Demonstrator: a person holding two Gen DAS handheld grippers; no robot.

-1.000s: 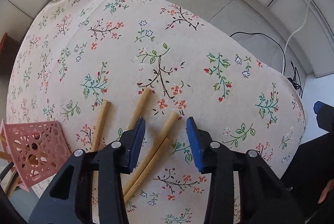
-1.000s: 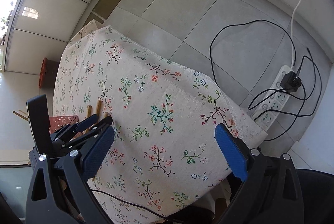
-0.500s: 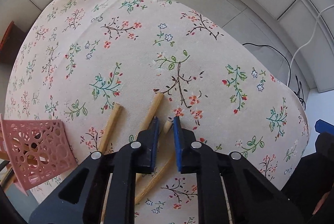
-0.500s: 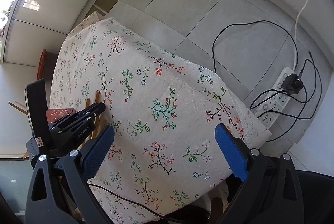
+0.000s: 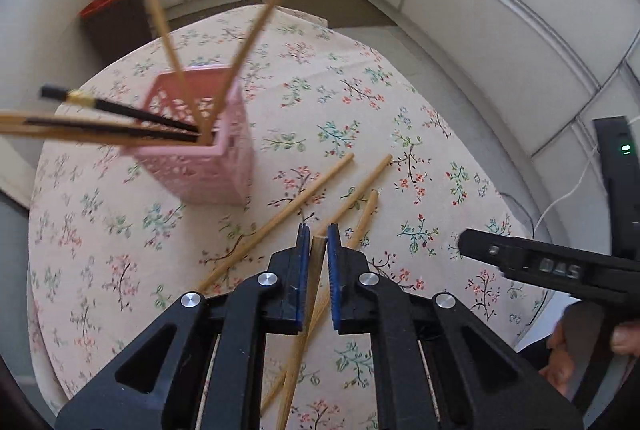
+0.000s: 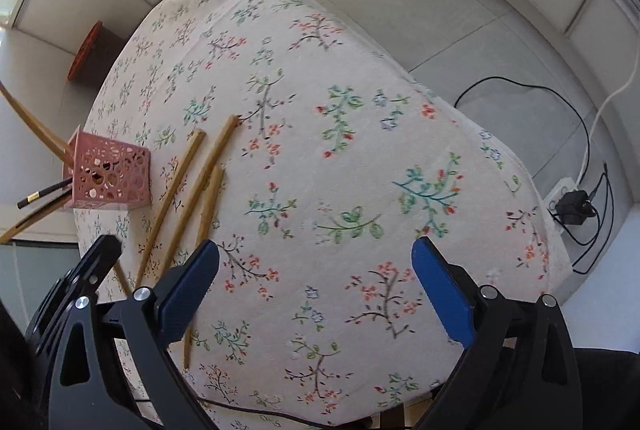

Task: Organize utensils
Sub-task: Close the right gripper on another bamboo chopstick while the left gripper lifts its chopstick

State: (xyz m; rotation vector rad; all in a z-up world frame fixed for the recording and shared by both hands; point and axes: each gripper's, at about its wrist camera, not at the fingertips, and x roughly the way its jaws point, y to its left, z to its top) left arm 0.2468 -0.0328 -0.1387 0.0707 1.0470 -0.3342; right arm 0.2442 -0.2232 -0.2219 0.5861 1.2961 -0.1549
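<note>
My left gripper (image 5: pixel 318 244) is shut on a wooden chopstick (image 5: pixel 308 310) and holds it above the table. Three more wooden chopsticks (image 5: pixel 280 218) lie on the floral tablecloth just beyond it; they also show in the right wrist view (image 6: pixel 200 185). A pink perforated holder (image 5: pixel 208 153) stands at the left with several wooden and black chopsticks in it; it also shows in the right wrist view (image 6: pixel 108 177). My right gripper (image 6: pixel 316 286) is open and empty above the near part of the table. The left gripper's body is visible at the right wrist view's lower left.
The table (image 6: pixel 360 133) wears a floral cloth and drops off at its right edge. A power strip with cables (image 6: pixel 568 197) lies on the tiled floor at right. A brown bin with an orange rim (image 5: pixel 116 17) stands beyond the table.
My left gripper closed on one chopstick and lifted it off the cloth, tilting up so the holder came into view. My right gripper stayed open and moved over the table.
</note>
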